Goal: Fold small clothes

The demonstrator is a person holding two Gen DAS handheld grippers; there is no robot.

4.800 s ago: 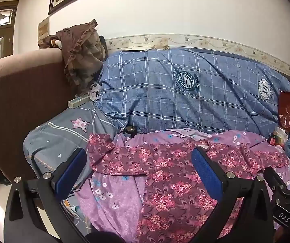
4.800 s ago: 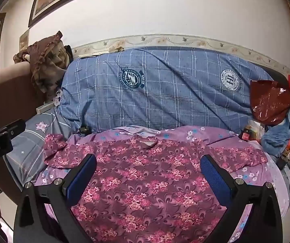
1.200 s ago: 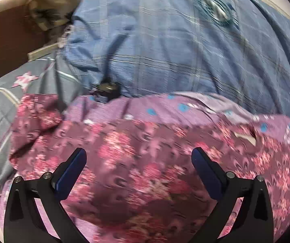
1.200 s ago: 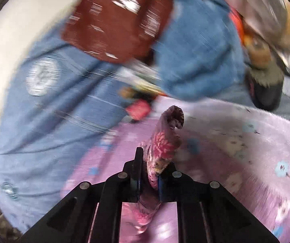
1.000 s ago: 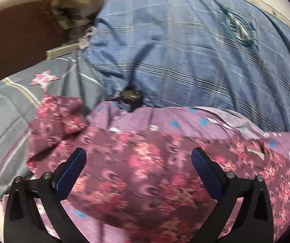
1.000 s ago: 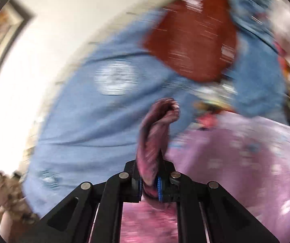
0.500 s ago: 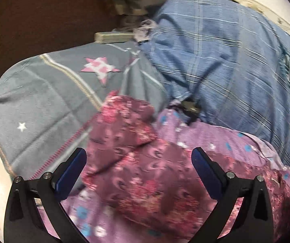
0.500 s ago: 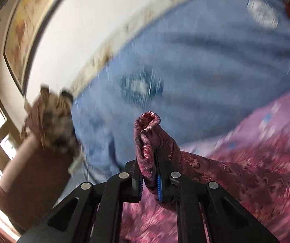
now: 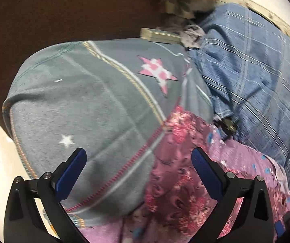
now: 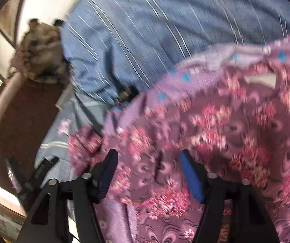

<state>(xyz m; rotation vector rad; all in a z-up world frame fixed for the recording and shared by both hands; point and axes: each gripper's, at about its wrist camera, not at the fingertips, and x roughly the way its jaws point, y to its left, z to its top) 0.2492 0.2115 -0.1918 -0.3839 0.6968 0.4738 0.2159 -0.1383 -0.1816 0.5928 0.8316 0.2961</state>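
Note:
A maroon shirt with pink flowers [image 10: 215,125] lies on a lilac flowered sheet [image 10: 211,58] on the sofa. Its right sleeve is folded over onto the body. My right gripper [image 10: 149,162] is open just above the shirt, with nothing between its blue pads. The shirt's left sleeve [image 9: 183,129] lies bunched against a grey star cushion [image 9: 96,105]. My left gripper [image 9: 139,160] is open and empty, hovering over the cushion's edge and that sleeve. The left gripper also shows at the lower left of the right wrist view [image 10: 37,172].
A blue checked cover [image 9: 256,81] drapes the sofa back behind the shirt. A small black object [image 9: 229,124] sits where cover and sheet meet. A brown cloth heap [image 10: 39,56] tops the brown armrest [image 9: 53,20]. A pale flat box [image 9: 159,35] lies behind the cushion.
My right gripper carried the right sleeve leftward across the shirt, then opened and let it go. My left gripper swung left toward the bunched left sleeve and the star cushion.

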